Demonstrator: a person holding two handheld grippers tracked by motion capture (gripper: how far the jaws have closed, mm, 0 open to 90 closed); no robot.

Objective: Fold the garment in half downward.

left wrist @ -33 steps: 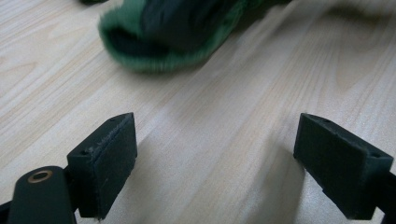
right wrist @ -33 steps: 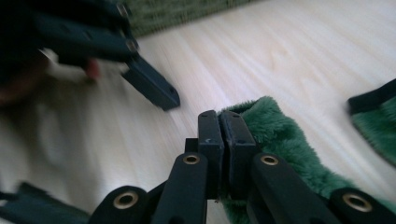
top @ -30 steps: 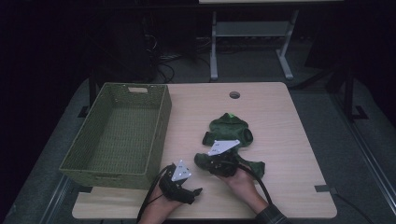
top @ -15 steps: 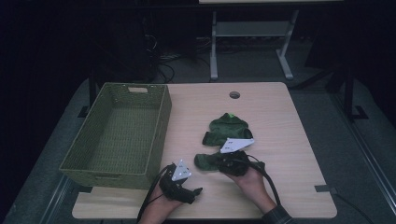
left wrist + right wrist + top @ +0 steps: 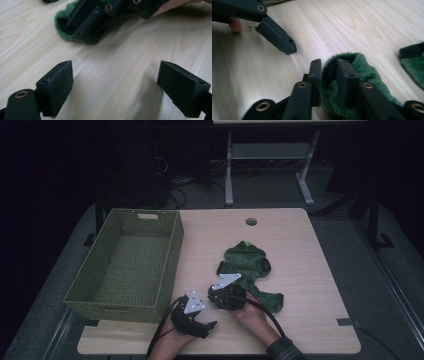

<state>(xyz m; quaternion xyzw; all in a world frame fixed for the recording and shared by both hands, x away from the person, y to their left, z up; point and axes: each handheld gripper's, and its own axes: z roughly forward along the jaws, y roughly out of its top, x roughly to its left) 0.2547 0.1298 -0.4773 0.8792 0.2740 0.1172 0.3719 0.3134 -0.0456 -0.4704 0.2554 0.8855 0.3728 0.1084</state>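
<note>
From above, the green fleece garment (image 5: 248,270) lies spread on the pale wooden table (image 5: 300,250), right of the woven green basket (image 5: 125,265). The right gripper (image 5: 216,290) sits at its near sleeve. The right gripper view shows what the high view hides: the jaws have just been easing apart, with a fold of fuzzy pile between them. The left gripper (image 5: 115,87) hovers with blocky black jaws spread wide over bare woodgrain.
</note>
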